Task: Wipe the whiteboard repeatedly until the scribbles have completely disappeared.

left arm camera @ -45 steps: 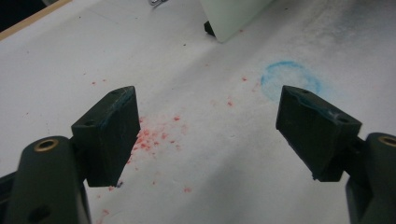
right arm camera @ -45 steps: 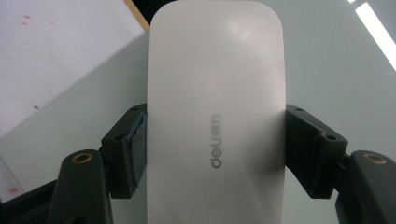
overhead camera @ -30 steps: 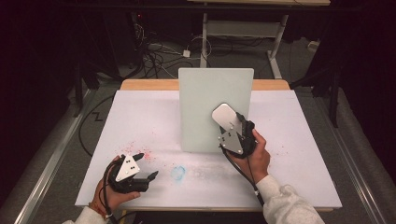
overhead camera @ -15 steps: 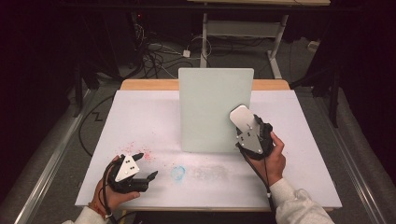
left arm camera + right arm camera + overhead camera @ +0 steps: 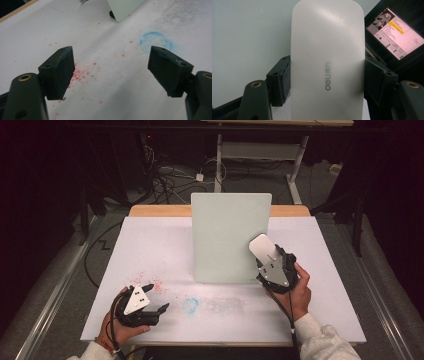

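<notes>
A pale upright board [image 5: 230, 237] stands at the middle of the white table [image 5: 145, 245]. My right gripper [image 5: 267, 262] is shut on a white "deli" eraser [image 5: 262, 249] at the board's lower right corner. In the right gripper view the eraser [image 5: 327, 57] sits clamped between both jaws of that gripper [image 5: 327, 80], with the board [image 5: 249, 42] just behind it. My left gripper [image 5: 156, 297] rests low at the front left, open and holding nothing. Its jaws [image 5: 120, 67] stand wide apart over the table.
Red specks [image 5: 150, 285] [image 5: 85, 72] and a faint blue ring smudge [image 5: 190, 304] [image 5: 156, 41] mark the table near the left gripper. A lit screen [image 5: 397, 32] shows past the board. Cables [image 5: 165, 180] and desk legs lie on the floor beyond the table's wooden back edge [image 5: 160, 211].
My right gripper has carried the eraser rightward along the board's lower part to its right corner, then almost stopped. The left gripper has stayed put.
</notes>
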The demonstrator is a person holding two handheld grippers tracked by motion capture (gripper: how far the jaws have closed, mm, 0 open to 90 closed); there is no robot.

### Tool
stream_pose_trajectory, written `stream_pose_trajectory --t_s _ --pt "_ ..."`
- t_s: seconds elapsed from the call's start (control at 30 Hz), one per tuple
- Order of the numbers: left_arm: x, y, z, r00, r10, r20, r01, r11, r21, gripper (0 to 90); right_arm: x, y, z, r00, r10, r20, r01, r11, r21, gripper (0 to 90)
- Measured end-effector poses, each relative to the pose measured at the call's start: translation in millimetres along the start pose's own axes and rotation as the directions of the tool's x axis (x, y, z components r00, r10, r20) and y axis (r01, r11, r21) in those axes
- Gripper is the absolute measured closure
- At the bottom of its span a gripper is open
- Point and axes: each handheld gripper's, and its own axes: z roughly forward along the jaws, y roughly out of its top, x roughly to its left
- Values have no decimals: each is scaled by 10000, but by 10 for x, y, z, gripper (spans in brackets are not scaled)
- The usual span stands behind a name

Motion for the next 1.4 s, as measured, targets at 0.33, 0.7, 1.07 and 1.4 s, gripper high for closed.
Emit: stream_pose_trajectory --t_s 0.33,0.7,1.07,1.4 --pt "-5 -3 -4 10000 -90 -27 90 10000 33 209 -34 55 -104 9978 16 -660 -53 9984 -558 311" --pt "-1 15 54 9998 188 -31 -188 9998 64 208 -17 55 -161 9860 -162 -1659 22 9964 -846 311" --pt "17 13 44 9998 204 -87 -204 9998 -32 208 -5 104 -197 9704 -134 -2412 -100 9954 -954 311" --pt "-3 12 38 9999 109 -64 -109 9999 16 208 -12 125 -256 9402 -284 -3396 -73 9946 -1032 311"
